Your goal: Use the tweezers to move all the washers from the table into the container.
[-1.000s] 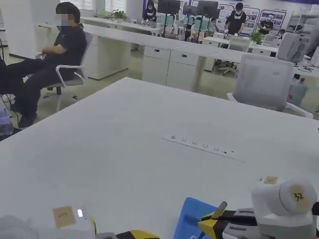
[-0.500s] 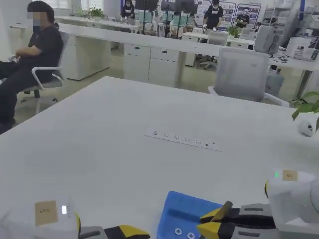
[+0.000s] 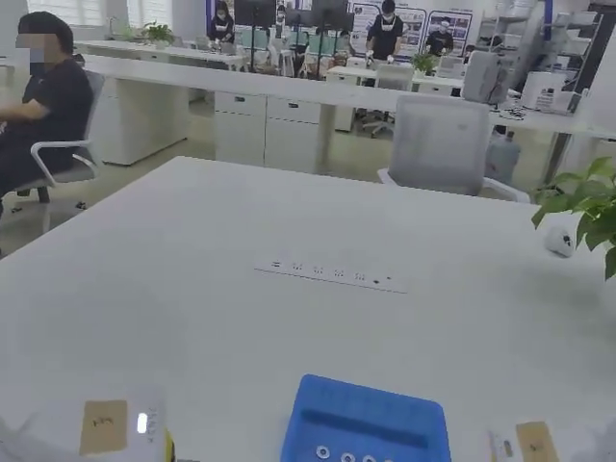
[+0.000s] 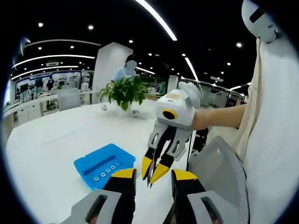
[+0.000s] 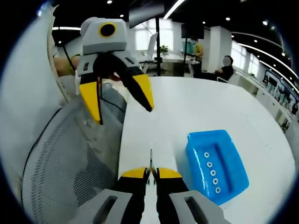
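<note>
One pair of thin steel tweezers (image 5: 151,162), pinched in the right gripper (image 5: 150,173) just beside the blue rectangular plastic tray (image 5: 231,161), points forward along the jaws. Five small silver washers (image 5: 212,172) line the tray. Beyond it, the left gripper (image 5: 122,112) gapes wide, empty.

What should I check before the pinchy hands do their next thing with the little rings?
1. Tweezers held: ok. The right gripper is shut on the tweezers.
2. Left gripper free: ok. Its fingers are spread and hold nothing.
3. Blue container close by: ok. It sits on the table beside the tweezers.
4. Washers in the container: ok. Five lie in a row.
5. Washers left on the table: cannot tell.
6. Tweezer tips empty: cannot tell, too small.
</note>
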